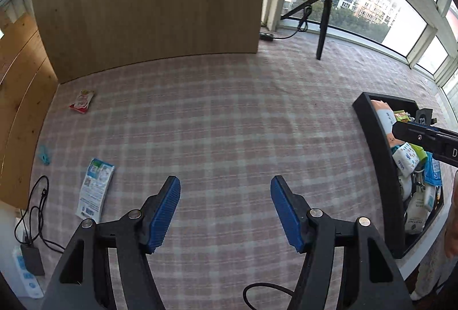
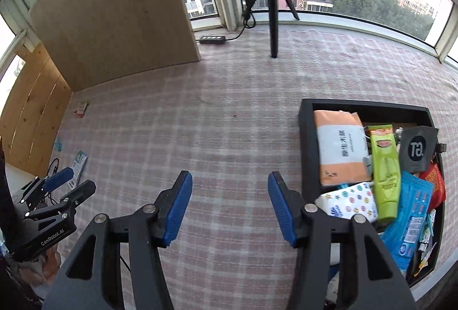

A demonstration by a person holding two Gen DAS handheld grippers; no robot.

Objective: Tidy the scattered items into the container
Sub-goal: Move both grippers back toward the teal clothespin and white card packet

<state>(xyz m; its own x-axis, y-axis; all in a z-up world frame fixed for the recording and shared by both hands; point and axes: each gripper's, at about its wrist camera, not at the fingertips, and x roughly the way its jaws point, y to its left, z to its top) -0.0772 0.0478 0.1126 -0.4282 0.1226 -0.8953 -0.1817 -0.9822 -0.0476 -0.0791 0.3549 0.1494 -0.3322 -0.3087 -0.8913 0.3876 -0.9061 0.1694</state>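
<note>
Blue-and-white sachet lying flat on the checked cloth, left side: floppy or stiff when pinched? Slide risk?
The blue-and-white sachet lies thin and flat on the checked cloth, so it probably droops from a one-end pinch. Its printed film looks glossy, so possibly slippery; the ribbed pads of the open left gripper should help. It looks light, and a push would likely skid it rather than tip it.

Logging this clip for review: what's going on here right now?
A person is tidying packets into a black container, already piled full. Both the left hand-held gripper and the right hand-held gripper are open and empty above the checked cloth. A blue-white packet, a red packet and a small blue item remain out.
</note>
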